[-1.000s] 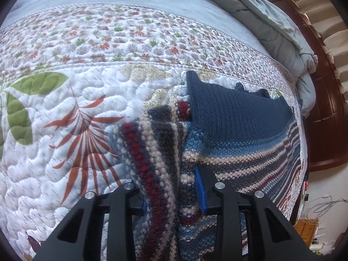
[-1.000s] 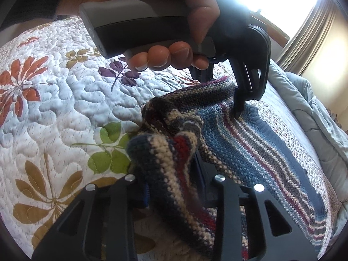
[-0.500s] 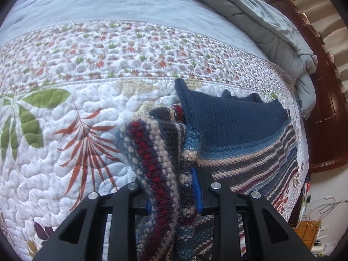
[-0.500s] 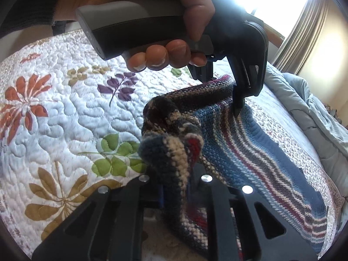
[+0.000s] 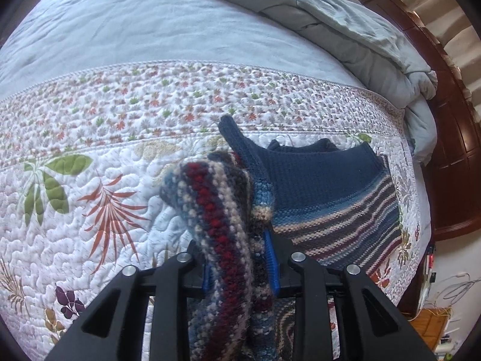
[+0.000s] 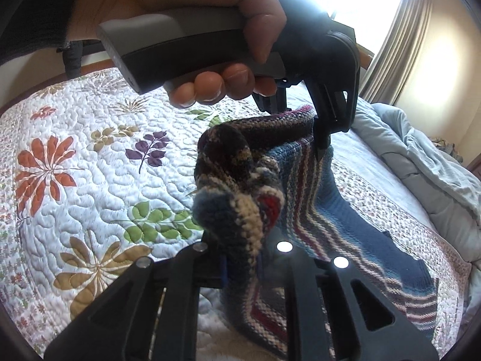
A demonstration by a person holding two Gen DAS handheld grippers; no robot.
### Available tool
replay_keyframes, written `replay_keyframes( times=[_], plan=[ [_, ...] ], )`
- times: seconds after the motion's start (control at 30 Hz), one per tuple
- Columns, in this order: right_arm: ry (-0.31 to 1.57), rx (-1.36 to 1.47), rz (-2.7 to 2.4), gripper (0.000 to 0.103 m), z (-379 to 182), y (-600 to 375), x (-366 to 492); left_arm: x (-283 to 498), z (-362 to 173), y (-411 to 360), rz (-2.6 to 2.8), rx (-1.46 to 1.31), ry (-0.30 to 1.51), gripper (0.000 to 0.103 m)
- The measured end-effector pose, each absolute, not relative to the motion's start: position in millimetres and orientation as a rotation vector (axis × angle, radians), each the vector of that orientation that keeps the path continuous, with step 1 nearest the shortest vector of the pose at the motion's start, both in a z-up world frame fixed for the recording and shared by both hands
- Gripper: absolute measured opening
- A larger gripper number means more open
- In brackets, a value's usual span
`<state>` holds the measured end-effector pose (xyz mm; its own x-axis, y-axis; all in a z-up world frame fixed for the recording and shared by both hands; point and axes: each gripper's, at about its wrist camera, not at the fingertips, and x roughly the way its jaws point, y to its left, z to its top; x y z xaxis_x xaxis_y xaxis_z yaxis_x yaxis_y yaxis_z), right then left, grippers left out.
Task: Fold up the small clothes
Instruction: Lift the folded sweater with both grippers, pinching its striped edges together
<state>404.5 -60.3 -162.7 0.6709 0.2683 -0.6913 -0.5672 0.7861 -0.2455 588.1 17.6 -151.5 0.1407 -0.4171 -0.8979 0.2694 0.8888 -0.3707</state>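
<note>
Clearly both grippers have a firm pinch on one striped knit sweater (image 5: 324,192), and the step in hand looks like carrying its lifted edge over toward the navy part to make a fold. The left gripper (image 5: 240,266) has its jaws nearly closed on a thick bunch of the striped hem, the wool bulging up between its blue pads (image 5: 272,267); the right gripper (image 6: 242,266) is likewise clamped on a bunched corner of the same edge, and from its camera the left gripper (image 6: 323,138) shows again, held in the person's hand (image 6: 216,30) and biting the hem further along. The rest of the sweater (image 6: 360,240) lies flat on the floral quilt (image 5: 90,210) of the bed, its navy upper part toward the grey-blue duvet (image 5: 345,24), with the gripped edge raised off the quilt and sagging a little between the two holds. To do this well, I judge the two grippers should travel together at the same height, keeping the span between them taut enough that the hem stays straight, then lay it down square to the navy edge before letting go. The knit is thick and stretchy, so pulling the holds too far apart would likely drag the flat part across the quilt or skew the fold; a low, even arc seems safer than a high lift.
</note>
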Motion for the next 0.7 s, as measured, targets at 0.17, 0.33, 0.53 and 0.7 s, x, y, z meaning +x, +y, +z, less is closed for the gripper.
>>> replay_keyframes(
  times=[0.17,0.33,0.53,0.7],
  plan=[
    [0.674,-0.443,0.48,0.012,-149.0,-74.5,404.7,587.3,-137.1,3.6,-0.487,-0.12,1.334,0.028],
    [0.669,-0.387,0.472,0.012,-137.6,-95.4,405.2,587.8,-126.8,-13.2,-0.475,-0.102,1.332,0.028],
    [0.655,-0.361,0.458,0.012,-129.9,-112.0,402.9,584.8,-113.1,-33.6,-0.47,-0.074,1.326,0.028],
    [0.643,-0.343,0.448,0.012,-120.8,-127.1,401.1,583.6,-104.2,-46.8,-0.466,-0.06,1.323,0.028]
  ],
)
